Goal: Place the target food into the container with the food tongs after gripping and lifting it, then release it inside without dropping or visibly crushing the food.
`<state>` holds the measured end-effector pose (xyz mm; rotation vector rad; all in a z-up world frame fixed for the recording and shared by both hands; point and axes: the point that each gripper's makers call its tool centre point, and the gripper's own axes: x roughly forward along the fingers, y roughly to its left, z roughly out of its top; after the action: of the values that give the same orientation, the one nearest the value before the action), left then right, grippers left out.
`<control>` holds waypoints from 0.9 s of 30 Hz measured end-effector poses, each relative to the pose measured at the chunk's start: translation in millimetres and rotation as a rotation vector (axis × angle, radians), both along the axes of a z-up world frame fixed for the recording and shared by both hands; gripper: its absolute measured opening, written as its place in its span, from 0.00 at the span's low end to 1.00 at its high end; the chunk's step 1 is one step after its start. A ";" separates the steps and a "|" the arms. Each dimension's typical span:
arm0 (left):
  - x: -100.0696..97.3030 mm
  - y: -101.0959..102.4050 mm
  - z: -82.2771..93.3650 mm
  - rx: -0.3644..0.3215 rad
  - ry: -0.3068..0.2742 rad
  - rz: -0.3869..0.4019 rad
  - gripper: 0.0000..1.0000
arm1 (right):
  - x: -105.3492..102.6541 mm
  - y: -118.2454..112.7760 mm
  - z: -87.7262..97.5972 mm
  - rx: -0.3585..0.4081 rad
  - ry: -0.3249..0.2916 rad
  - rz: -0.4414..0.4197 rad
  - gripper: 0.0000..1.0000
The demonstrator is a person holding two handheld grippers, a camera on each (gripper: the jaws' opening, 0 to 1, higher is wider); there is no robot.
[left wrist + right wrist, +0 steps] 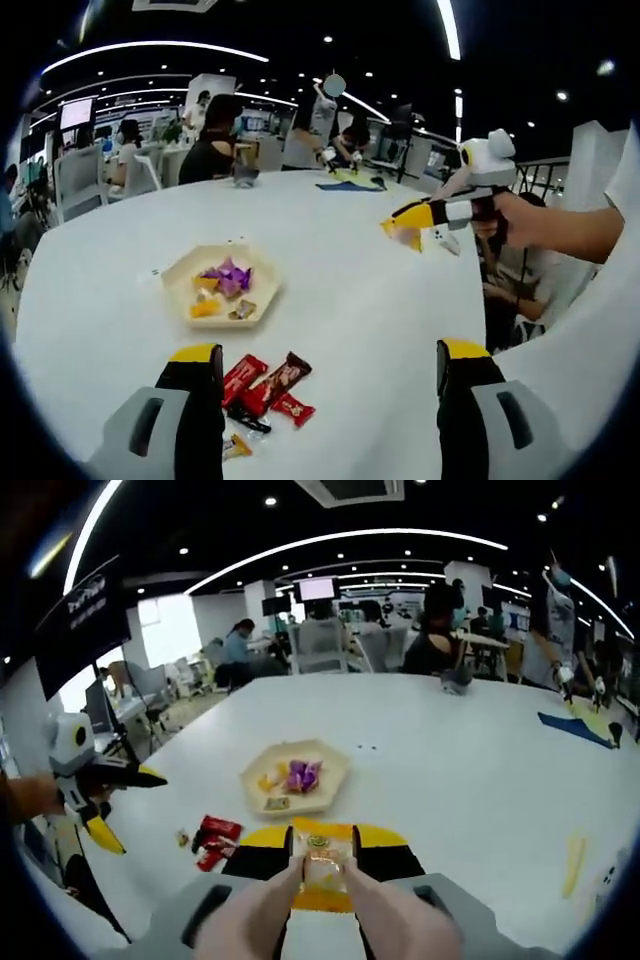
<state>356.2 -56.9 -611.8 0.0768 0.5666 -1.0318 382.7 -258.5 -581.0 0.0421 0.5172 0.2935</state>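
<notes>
A smooth white round table (360,300) carries a shallow, pale six-sided tray (222,285) holding a few small wrapped sweets (226,280), some in shiny purple foil and some in yellow and gold. Just in front of the tray, nearer the left gripper view's camera, lie several glossy snack packets (265,385), red and dark brown, long and flat. The left gripper (325,372) hangs low over the table edge with its yellow-tipped black jaws spread wide apart and nothing between them, the packets lying just inside its left jaw. In the right gripper view the right gripper (321,858) has its yellow-and-black jaws drawn in against a pair of smooth tan tongs (270,910), whose two tapering arms meet on a small crinkly yellow-orange wrapped snack (322,865) held off the table, near the tray but short of it. The tray (297,777) sits beyond the snack, with the red packets (213,840) to one side of it. The left gripper (100,800) comes into this view with its jaws apart, held in a hand. People sit at other tables in the background.
</notes>
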 end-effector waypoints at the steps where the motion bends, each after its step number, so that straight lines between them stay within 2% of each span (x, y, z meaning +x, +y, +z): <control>1: 0.6 1.4 0.1 0.003 -0.004 0.000 0.88 | 1.0 1.7 1.9 0.000 -0.005 0.005 0.22; 4: 5.6 11.0 -0.4 0.020 -0.039 0.016 0.87 | 3.9 6.5 6.1 0.000 -0.025 0.020 0.22; 5: 6.5 16.8 -3.6 0.040 -0.029 0.035 0.87 | 4.5 10.0 4.0 0.010 -0.005 0.023 0.22; 6: 4.5 22.8 -6.3 0.061 -0.004 0.052 0.87 | 5.5 11.4 4.7 0.004 -0.012 0.029 0.22; 7: 4.3 23.1 -0.9 0.027 -0.028 0.049 0.89 | 6.5 12.8 5.4 -0.002 -0.018 0.036 0.22; 9: 3.8 25.3 -3.9 0.012 -0.015 0.052 0.88 | 13.0 16.5 8.6 -0.001 -0.026 0.039 0.22; 10: 1.2 31.7 -13.4 0.060 -0.012 0.038 0.87 | 14.1 16.9 9.7 0.001 -0.030 0.038 0.22; 11: 2.0 34.1 -15.6 0.075 -0.024 0.039 0.87 | 16.2 18.3 11.7 0.004 -0.035 0.040 0.22; 14: 1.6 35.2 -17.7 0.054 0.007 0.045 0.87 | 22.1 21.4 22.4 -0.015 -0.056 0.058 0.22; 17: 3.3 34.2 -10.0 0.045 -0.013 0.030 0.88 | 27.7 19.3 26.2 -0.018 -0.060 0.057 0.22; 20: 7.8 37.5 -11.0 0.040 -0.007 0.049 0.88 | 33.8 19.9 27.3 -0.015 -0.055 0.057 0.22; 24: 4.3 36.7 -11.9 0.034 -0.006 0.039 0.89 | 38.2 22.8 31.0 -0.025 -0.066 0.067 0.22; 27: -1.0 38.1 -12.5 0.054 -0.013 0.025 0.93 | 42.4 26.9 31.7 -0.022 -0.068 0.072 0.22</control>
<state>355.2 -18.8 -624.3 0.1241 0.5823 -0.9913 425.1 -231.6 -549.3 -0.0076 0.4551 0.3586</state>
